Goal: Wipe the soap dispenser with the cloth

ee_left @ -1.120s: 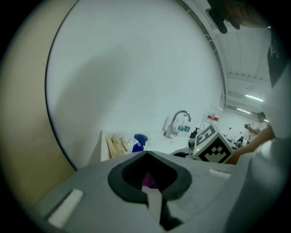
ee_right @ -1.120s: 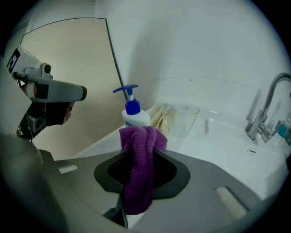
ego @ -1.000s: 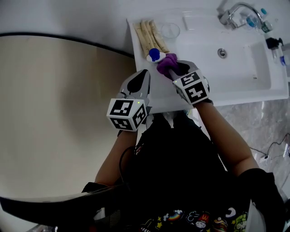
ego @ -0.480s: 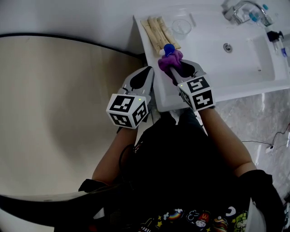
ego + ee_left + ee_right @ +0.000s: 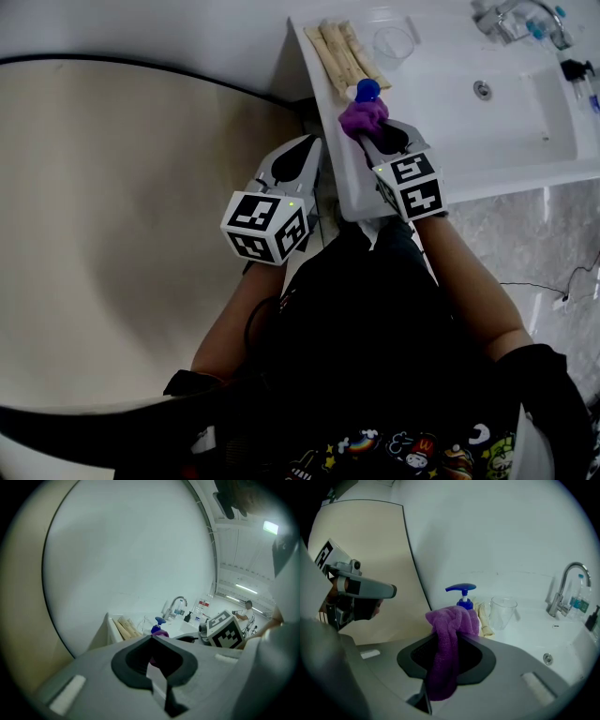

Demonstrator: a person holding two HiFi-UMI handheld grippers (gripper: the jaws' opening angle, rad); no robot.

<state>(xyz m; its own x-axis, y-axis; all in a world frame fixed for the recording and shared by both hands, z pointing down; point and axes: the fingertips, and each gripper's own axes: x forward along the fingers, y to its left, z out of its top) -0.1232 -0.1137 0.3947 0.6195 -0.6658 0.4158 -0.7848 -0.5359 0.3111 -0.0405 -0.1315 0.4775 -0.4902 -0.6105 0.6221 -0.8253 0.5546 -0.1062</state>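
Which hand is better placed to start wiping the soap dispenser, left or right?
Right. The right tongs are shut on the purple cloth, which is bunched right in front of the soap dispenser. The left tongs are shut and empty, off the sink's left edge.

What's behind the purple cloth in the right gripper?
Behind the purple terry cloth rises the soap dispenser's blue pump head; its bottle is covered by the cloth.
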